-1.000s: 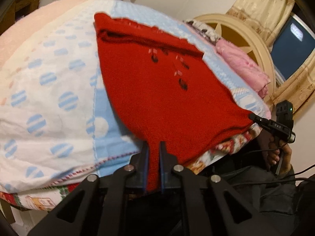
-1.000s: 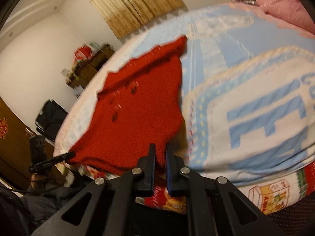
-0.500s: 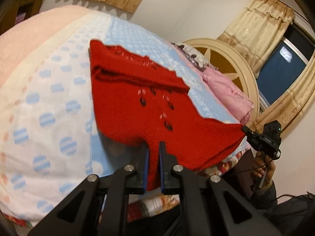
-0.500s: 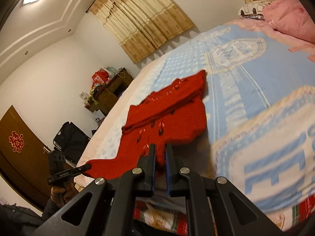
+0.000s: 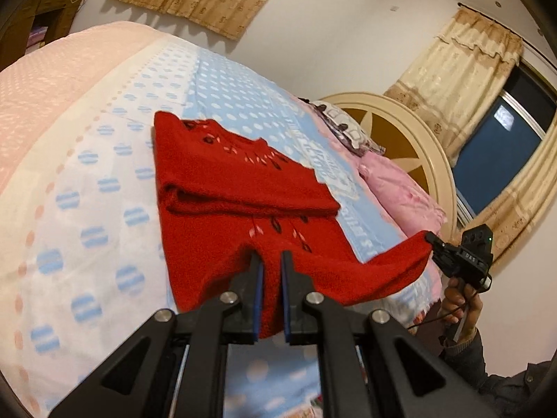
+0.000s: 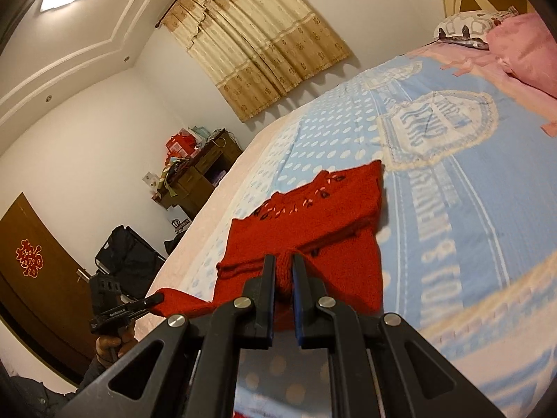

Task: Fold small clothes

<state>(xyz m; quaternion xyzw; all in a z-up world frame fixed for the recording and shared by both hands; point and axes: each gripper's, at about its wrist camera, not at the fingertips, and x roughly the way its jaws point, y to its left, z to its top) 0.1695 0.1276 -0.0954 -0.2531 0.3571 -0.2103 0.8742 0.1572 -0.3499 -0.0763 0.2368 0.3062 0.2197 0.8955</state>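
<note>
A small red knitted sweater (image 5: 226, 205) lies on the bed, its far part folded over with sleeves tucked. My left gripper (image 5: 271, 261) is shut on one corner of the near hem and holds it lifted above the bed. My right gripper (image 6: 283, 264) is shut on the other hem corner of the sweater (image 6: 313, 219), also lifted. The right gripper also shows in the left wrist view (image 5: 431, 240), pinching the stretched red hem at the right. The left gripper also shows in the right wrist view (image 6: 156, 299) at the lower left.
The bed has a blue and white dotted blanket (image 5: 87, 181) with a crest print (image 6: 435, 129). Pink pillows (image 5: 400, 191) and a round headboard (image 5: 400, 125) are at the head. A wooden desk (image 6: 198, 170) and a dark bag (image 6: 128, 257) stand by the wall.
Both grippers have risen and carried the near hem up and forward over the sweater. The hem now hangs in the air between them instead of draping off the bed's edge.
</note>
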